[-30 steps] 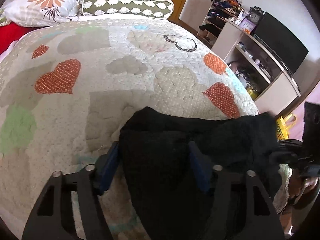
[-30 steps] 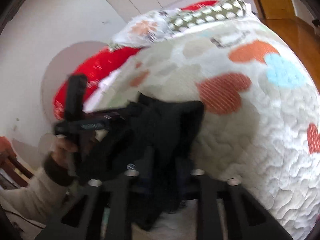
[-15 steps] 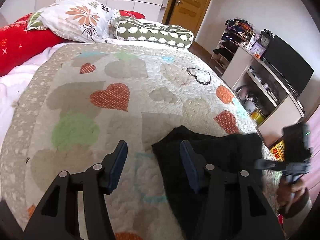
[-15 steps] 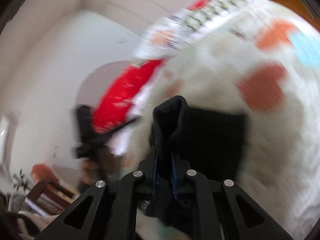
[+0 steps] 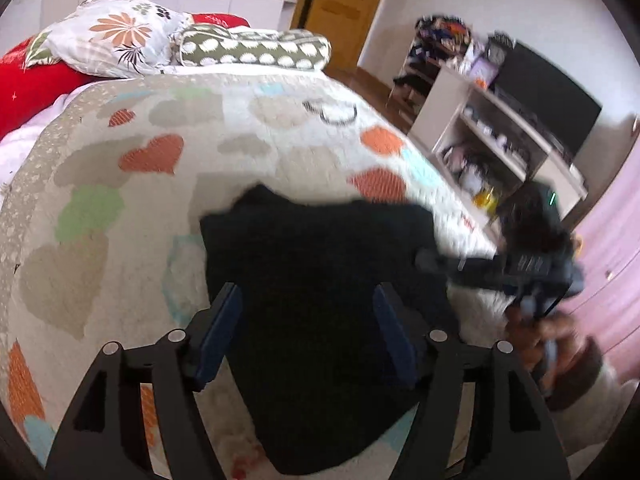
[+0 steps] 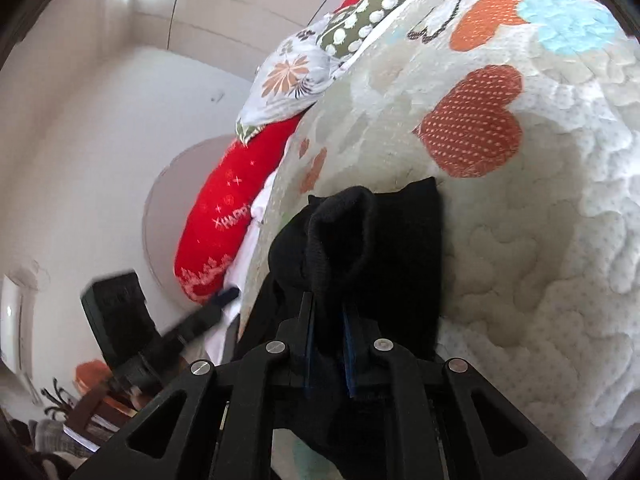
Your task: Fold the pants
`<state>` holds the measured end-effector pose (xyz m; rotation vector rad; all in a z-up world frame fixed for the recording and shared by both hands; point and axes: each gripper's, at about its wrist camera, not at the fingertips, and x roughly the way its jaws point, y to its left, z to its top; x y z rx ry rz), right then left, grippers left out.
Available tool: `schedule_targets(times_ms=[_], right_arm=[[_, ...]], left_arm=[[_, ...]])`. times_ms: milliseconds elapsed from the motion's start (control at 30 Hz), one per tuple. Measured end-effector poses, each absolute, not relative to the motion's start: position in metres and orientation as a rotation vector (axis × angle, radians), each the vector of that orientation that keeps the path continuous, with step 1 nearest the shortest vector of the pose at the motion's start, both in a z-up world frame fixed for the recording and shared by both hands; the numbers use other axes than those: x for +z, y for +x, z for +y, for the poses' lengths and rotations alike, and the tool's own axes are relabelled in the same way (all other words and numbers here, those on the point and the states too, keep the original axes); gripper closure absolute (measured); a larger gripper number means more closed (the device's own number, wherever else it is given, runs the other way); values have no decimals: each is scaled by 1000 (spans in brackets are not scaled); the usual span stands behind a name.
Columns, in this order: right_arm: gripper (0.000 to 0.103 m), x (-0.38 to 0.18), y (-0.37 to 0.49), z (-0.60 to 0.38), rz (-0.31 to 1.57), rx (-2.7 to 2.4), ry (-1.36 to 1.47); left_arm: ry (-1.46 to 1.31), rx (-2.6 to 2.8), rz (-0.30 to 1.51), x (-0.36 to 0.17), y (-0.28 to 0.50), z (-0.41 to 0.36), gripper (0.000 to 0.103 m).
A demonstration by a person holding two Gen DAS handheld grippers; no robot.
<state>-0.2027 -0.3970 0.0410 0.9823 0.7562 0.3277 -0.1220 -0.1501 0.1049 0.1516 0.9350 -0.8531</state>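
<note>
The black pants point(image 5: 320, 280) lie bunched on the heart-patterned quilt point(image 5: 120, 160) near the bed's front right edge. My left gripper point(image 5: 308, 324) is open, its fingers astride the near part of the pants. My right gripper point(image 6: 328, 320) is shut on a raised fold of the pants point(image 6: 360, 248) and lifts it off the quilt point(image 6: 540, 240). The right gripper also shows in the left wrist view point(image 5: 500, 268), at the pants' right edge. The left gripper shows blurred in the right wrist view point(image 6: 132, 328).
A floral pillow point(image 5: 120, 36), a green dotted bolster point(image 5: 256, 50) and a red cushion point(image 5: 32, 80) lie at the head of the bed. A white shelf unit point(image 5: 492, 132) with a television stands to the right of the bed, beyond a wooden door point(image 5: 340, 8).
My left gripper has let go of the pants, drawn back, then come forward over them again, open. My right gripper has closed on a fold of the pants and lifted it.
</note>
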Motion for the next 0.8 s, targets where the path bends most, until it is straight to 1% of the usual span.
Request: schedule_targets(times_ms=[100,167,200,300,367,433,467,500,533,633,800], right_arm=[[86,48,-206,-394,774,335,943],[78,54,-206,-390,784,329,894],[77,55,-210,-389,790,324,881],[75,61,-209,-384,799,311,839],[76,68,-209,-379,800,304,759],[75,63,-205,-378,851,210,675],[72,56,-201,-380,886,159,642],[72,52,-200,-381,898,148,638],[72,52,-201,-382,887,156,651],[64,67,-209,-386,862,131,616],[61,108,-209,-382,763,174,524]], left_arm=[[168,-851,963,94,-132,-153,35],[155,-838,968,91,-136,-151,34],[153,-832,973,89,-138,-150,34],[160,-810,984,86,-144,-147,33],[169,-801,982,83,-148,-146,30],[160,-787,985,74,-149,-146,28],[151,-786,989,70,-149,-147,28],[147,-782,990,67,-149,-147,26],[147,-777,987,67,-150,-147,26],[141,-781,998,76,-150,-144,26],[88,-761,944,100,-145,-133,26]])
